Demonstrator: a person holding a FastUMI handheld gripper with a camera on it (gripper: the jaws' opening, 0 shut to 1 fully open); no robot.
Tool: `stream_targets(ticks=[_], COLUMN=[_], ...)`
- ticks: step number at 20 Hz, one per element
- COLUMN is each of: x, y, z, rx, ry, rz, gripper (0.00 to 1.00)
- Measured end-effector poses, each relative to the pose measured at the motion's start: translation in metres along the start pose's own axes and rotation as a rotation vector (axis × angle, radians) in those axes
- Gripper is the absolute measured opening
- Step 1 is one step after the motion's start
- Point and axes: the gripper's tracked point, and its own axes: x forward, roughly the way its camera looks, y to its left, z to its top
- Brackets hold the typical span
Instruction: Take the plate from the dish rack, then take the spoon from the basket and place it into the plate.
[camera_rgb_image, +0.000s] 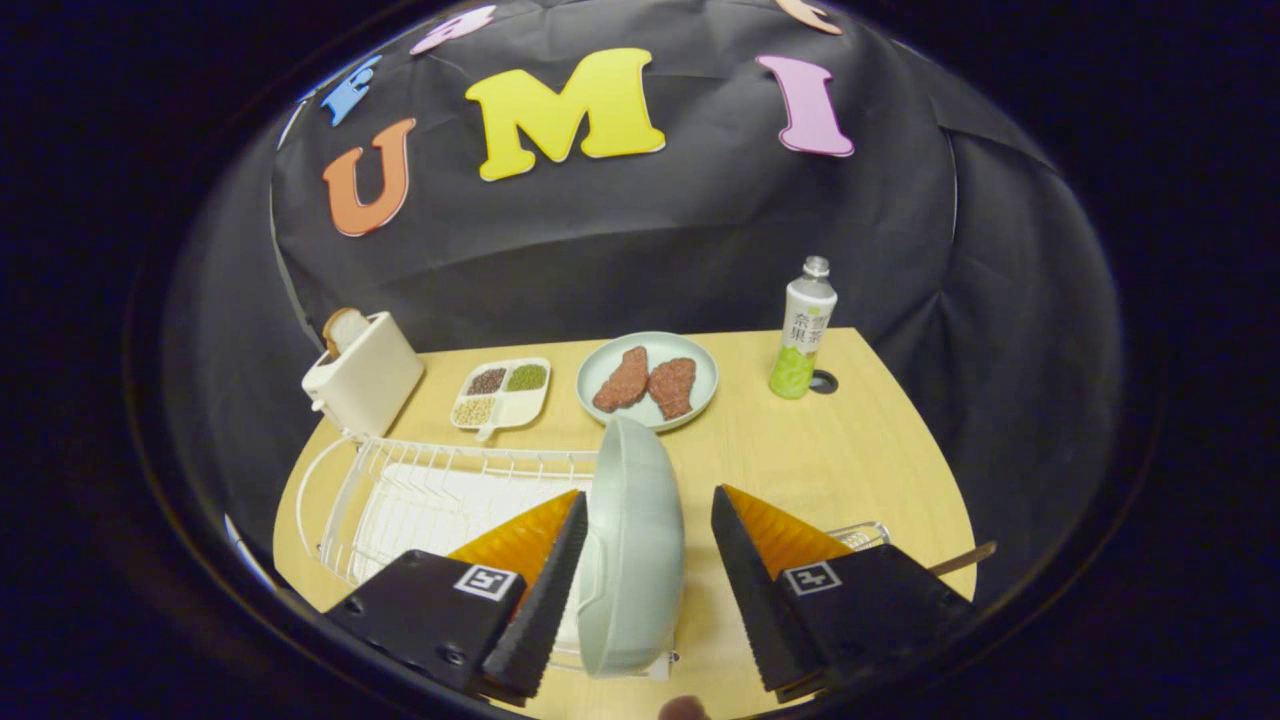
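Now claw (645, 580) spread around upright plate (635, 545) in dish rack (420, 490), right finger clear.

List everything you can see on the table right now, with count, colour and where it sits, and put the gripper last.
pale green plate: 1, standing on edge in the dish rack, between the fingers
white wire dish rack: 1, near side of the table, left of the plate
wooden table: 1, light tan, under everything
cream toaster: 1, far left, bread slice in its slot
white four-part tray: 1, holding beans and grains, right of the toaster
round green dish: 1, holding two brown meat pieces, beyond the plate
green-and-white bottle: 1, upright, right of the dish
wire basket: 1, partly hidden behind the right finger
gripper: 1, open, fingers astride the plate
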Motion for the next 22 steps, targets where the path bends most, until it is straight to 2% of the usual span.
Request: stream_targets(ticks=[5,9,15,19,22], x=[0.01,-0.002,-0.027,-0.06,-0.09], y=[-0.001,-0.006,-0.011,-0.005,0.009], z=[-0.01,-0.007,0.018,0.037,0.022], rx=[0.047,0.035,-0.037,0.008,0.051], ry=[0.059,0.065,0.027,-0.055,-0.094], rz=[-0.069,-0.173,-0.313,-0.251,-0.1], gripper=[0.41,0.35,0.33,0.32,0.31])
